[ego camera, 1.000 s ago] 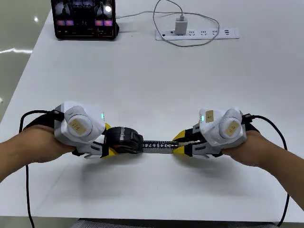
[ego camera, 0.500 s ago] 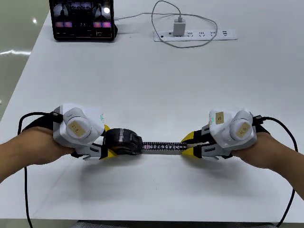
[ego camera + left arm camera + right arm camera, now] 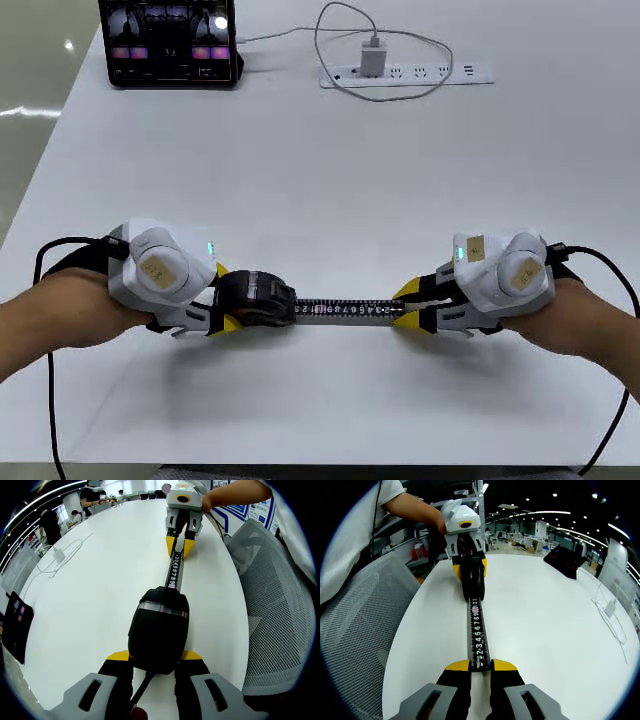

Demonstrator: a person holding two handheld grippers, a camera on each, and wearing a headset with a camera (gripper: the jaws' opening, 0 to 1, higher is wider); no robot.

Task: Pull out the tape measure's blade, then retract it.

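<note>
Pulling blade (image 3: pixel 345 309) out, more of it exposed than a second ago.
Keeps right tongs (image 3: pixel 403 307) clamped on blade tip, now farther right; keeps left tongs (image 3: pixel 228 297) clamped on tape measure case (image 3: pixel 258 297), unmoved at near-left of table (image 3: pixel 330 160), blade lying flat between. Looks mid-pull; leaves retract still to do.
</note>
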